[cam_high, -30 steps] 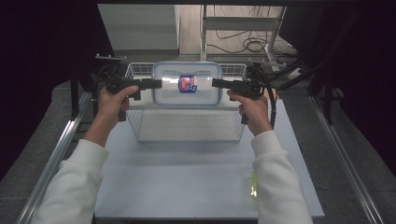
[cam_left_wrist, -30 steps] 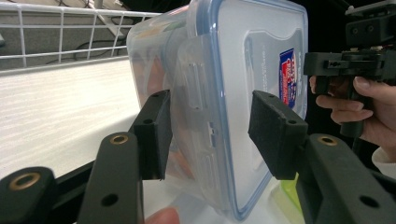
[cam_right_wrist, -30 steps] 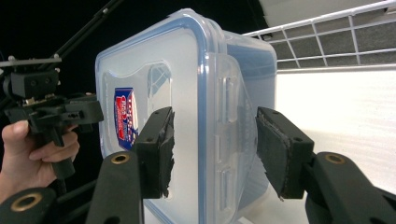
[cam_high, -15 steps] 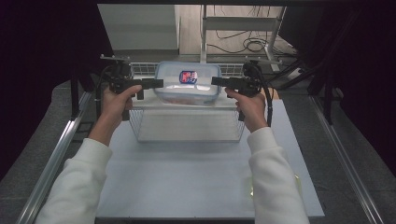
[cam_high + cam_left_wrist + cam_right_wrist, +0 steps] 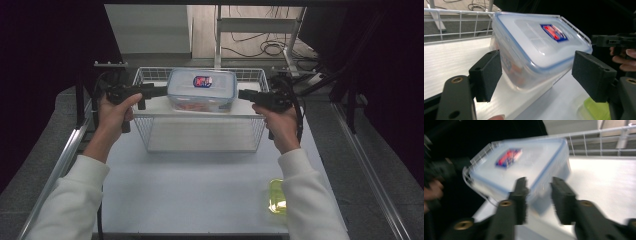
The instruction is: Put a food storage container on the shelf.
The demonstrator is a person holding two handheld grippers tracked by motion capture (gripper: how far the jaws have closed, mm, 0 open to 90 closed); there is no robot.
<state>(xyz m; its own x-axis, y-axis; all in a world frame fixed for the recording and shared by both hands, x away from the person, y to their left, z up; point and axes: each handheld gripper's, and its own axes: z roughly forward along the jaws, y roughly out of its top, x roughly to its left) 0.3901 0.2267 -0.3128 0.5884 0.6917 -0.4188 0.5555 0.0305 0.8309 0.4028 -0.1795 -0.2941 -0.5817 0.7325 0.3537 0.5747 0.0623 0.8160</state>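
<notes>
A clear plastic box (image 5: 201,92) with a blue-rimmed lid and a red-and-blue label sits inside a white wire basket (image 5: 200,116). My left gripper (image 5: 161,91) is level at the box's left end. Its jaws have just been opening and now stand wide in the left gripper view, the box (image 5: 534,42) lying beyond the pads (image 5: 489,72), which do not press on it. My right gripper (image 5: 243,94) is a short way off the box's right end. Its jaws have just been closing to a narrow gap with nothing in it, the box (image 5: 524,165) just ahead.
A yellow-green flat thing (image 5: 277,196) lies near the table's front right. Metal rails (image 5: 65,155) run along both sides of the white table. The basket's wire walls (image 5: 459,22) rise behind the box. Cables lie on the floor beyond.
Both grippers have drawn outward from the box's ends, the right one farther. The box stays in the same place in the basket.
</notes>
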